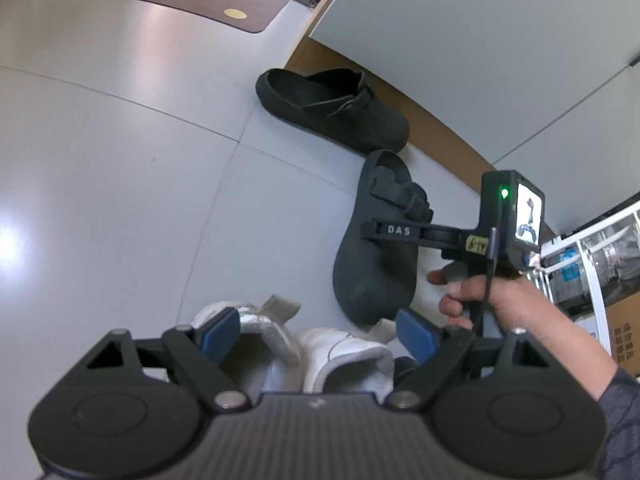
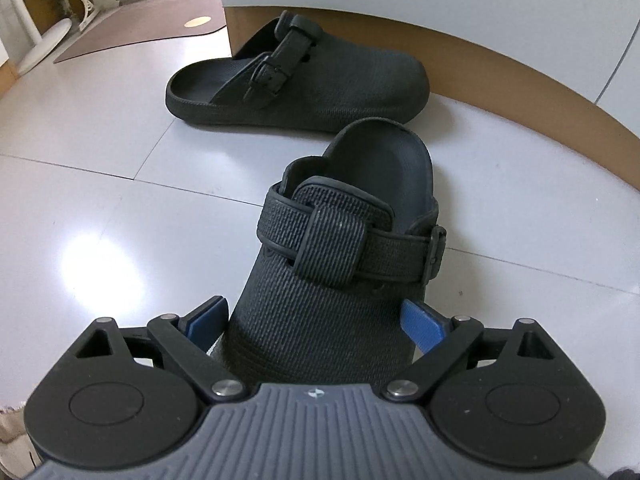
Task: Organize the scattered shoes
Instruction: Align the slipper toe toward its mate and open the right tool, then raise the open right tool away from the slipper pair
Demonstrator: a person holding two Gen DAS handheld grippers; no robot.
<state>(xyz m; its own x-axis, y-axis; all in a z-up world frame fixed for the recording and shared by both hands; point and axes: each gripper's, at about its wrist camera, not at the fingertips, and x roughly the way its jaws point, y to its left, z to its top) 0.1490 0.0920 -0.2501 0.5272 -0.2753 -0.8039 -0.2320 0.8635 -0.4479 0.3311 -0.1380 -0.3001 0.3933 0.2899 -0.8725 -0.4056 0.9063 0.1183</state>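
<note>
Left gripper (image 1: 316, 334) fingers spread wide over white sneakers (image 1: 304, 354) on the floor (image 1: 100, 160), right gripper (image 2: 316, 320) fingers straddling near black clog (image 2: 340, 280) toe, probably not clamped, far black clog (image 2: 304, 84) against the cabinet base (image 2: 500, 92).

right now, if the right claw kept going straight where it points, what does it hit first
The right claw would first meet the near black clog, whose toe sits between its blue pads. Whether the pads already touch its sides is unclear. The far black clog lies beyond it.
</note>
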